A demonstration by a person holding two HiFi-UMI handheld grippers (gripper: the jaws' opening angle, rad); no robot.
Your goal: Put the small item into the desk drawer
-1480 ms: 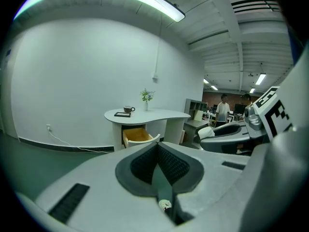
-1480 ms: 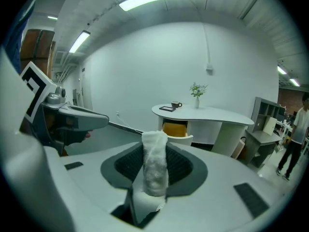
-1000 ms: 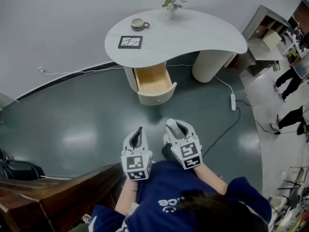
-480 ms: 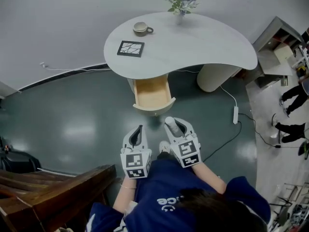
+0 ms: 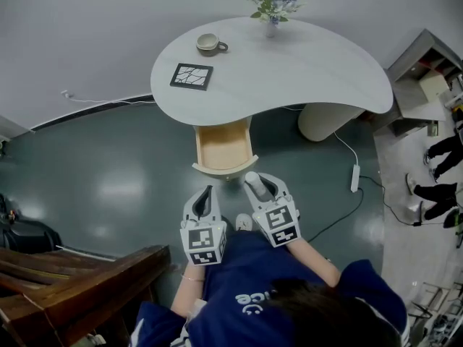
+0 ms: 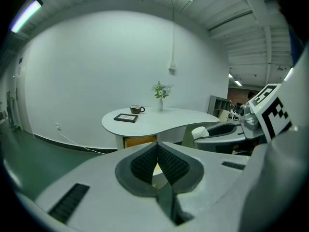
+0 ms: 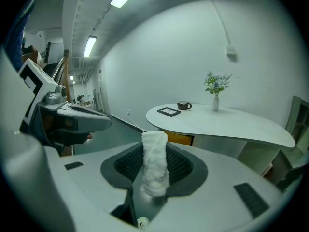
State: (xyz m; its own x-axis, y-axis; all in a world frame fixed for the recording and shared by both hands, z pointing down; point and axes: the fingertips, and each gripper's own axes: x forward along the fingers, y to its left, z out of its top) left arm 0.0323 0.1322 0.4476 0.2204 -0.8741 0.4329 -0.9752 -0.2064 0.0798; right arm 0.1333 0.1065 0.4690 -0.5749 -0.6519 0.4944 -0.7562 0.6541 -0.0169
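The drawer point(image 5: 223, 144) stands pulled open beneath the pale curved surface point(image 5: 304, 63), its wooden inside bare. On the person's side of the drawer front, near it but outside it, the right gripper point(image 5: 253, 182) pinches a small white roll point(image 5: 250, 180) of soft, towel-like stuff. In the right gripper view the small white roll point(image 7: 154, 161) stands upright between the ribbed pads, its top clear above them. The left gripper point(image 5: 209, 193) hovers beside it, also short of the drawer front, with its pads pressed together and nothing between them point(image 6: 157, 158). Above the drawer, on the surface, lie a framed picture point(image 5: 192, 76) and a cup point(image 5: 208, 43), with a vase of flowers point(image 5: 273, 7) further back.
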